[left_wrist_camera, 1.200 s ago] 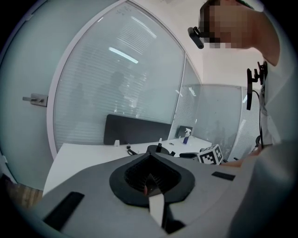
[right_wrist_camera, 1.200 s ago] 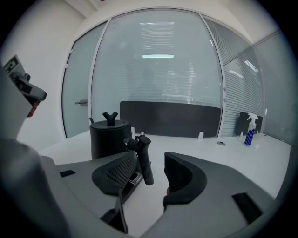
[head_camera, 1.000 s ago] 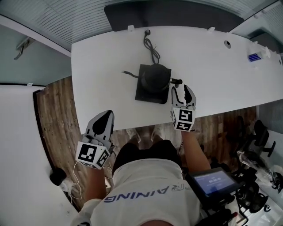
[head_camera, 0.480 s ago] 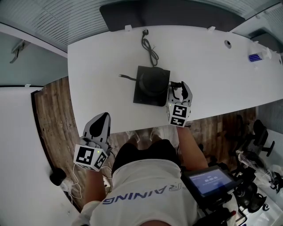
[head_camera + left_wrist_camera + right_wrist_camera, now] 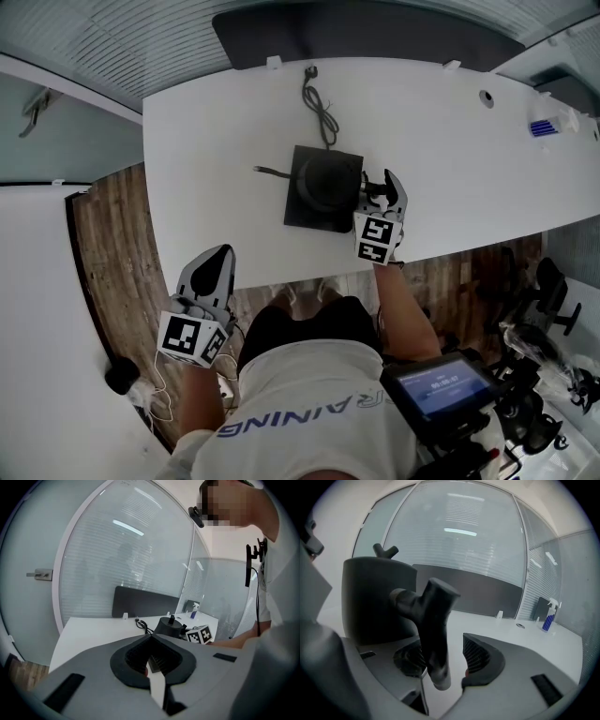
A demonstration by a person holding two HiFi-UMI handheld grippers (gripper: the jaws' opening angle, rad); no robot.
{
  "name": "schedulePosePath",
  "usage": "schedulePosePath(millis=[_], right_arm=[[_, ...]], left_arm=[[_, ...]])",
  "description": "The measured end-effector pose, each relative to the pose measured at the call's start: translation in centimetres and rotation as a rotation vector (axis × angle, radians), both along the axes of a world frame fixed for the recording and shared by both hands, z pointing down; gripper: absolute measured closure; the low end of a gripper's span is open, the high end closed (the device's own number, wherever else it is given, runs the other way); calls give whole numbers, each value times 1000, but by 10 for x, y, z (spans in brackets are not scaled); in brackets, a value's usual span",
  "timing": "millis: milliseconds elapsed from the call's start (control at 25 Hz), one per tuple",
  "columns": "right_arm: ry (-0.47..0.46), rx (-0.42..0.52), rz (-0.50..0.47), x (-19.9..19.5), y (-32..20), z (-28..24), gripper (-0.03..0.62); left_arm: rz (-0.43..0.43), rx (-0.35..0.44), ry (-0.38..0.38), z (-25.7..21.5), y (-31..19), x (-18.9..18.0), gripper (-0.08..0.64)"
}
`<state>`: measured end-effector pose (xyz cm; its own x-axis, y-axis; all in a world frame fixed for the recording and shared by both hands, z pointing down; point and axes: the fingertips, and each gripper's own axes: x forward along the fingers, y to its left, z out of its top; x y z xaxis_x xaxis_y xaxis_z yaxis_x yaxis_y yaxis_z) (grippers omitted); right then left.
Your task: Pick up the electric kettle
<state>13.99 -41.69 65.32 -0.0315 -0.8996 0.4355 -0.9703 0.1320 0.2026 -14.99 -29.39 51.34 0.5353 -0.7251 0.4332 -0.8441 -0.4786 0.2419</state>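
One kettle (image 5: 323,178) sits on one black square base (image 5: 298,211) mid-table (image 5: 216,159). Its handle (image 5: 433,630) stands between the right gripper's (image 5: 382,187) spread jaws, unclamped, while the left gripper (image 5: 219,260) hangs off the near edge with jaws together on nothing. Risk: the handle is off-centre toward one pad, so closing may twist the kettle, and a grip near the handle's end could let it tip; also one cord (image 5: 319,103), one spray bottle (image 5: 542,124), two grippers.
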Motion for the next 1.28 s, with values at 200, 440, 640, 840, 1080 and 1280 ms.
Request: schedulePosePath(millis=[200,440,640,840,1080,1280], right_arm=[[13,15,-9,-2,-7,-8,411],[41,25,-26,-10,-6,-9,499],[1,18,11,-10,-6,-10,557],[-25,20,35,-10,-8,-13,557],[-53,48,64,-5,-10,-21,554],[-64,66,81,-2,-9,-46,554]], left_arm=[[14,-3,9,-2,-4,4,546],[24,8,9,-5,-4,5,548],[5,-14,22,-2,4,0,546],[-9,-19,25,0,8,-6,546],[-19,-18,30,1,11,-9,548],[-57,-36,49,3,13,-19,546]])
